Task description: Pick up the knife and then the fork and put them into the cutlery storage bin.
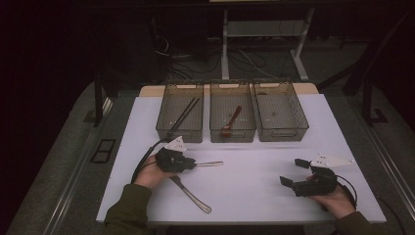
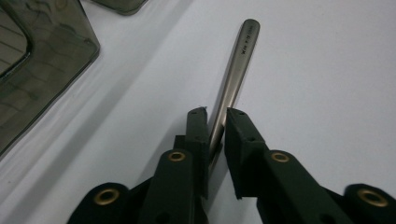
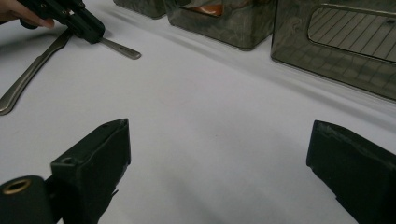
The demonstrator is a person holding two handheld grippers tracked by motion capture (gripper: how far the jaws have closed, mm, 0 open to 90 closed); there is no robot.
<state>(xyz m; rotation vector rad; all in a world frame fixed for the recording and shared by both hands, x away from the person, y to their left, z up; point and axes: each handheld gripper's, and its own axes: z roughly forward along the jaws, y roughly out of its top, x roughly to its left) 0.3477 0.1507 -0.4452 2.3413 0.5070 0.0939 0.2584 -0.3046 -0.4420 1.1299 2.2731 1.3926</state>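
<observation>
Right, my left gripper is clamped on a steel utensil handle, jaws nearly together with the metal squeezed between the pads. I grabbed it partway along, so the free end sticks out past the tips, toward the middle of the white table. Which utensil it is I can't tell; the head end is hidden under the tool. It lies low, at or just off the surface.

Just beside my left hand lies a table knife, untouched, angled toward the near edge.

My right gripper sits well apart on the right, jaws wide, nothing between them, parked out of the way.

At the far edge stand three smoky plastic bins side by side: left bin holds dark chopsticks, middle bin a reddish spoon, right bin looks empty. One kind per bin, so this reads as cutlery sorting, and the steel pieces probably go to the empty bin. A grip off the handle's end likely keeps it from swinging on the carry.
</observation>
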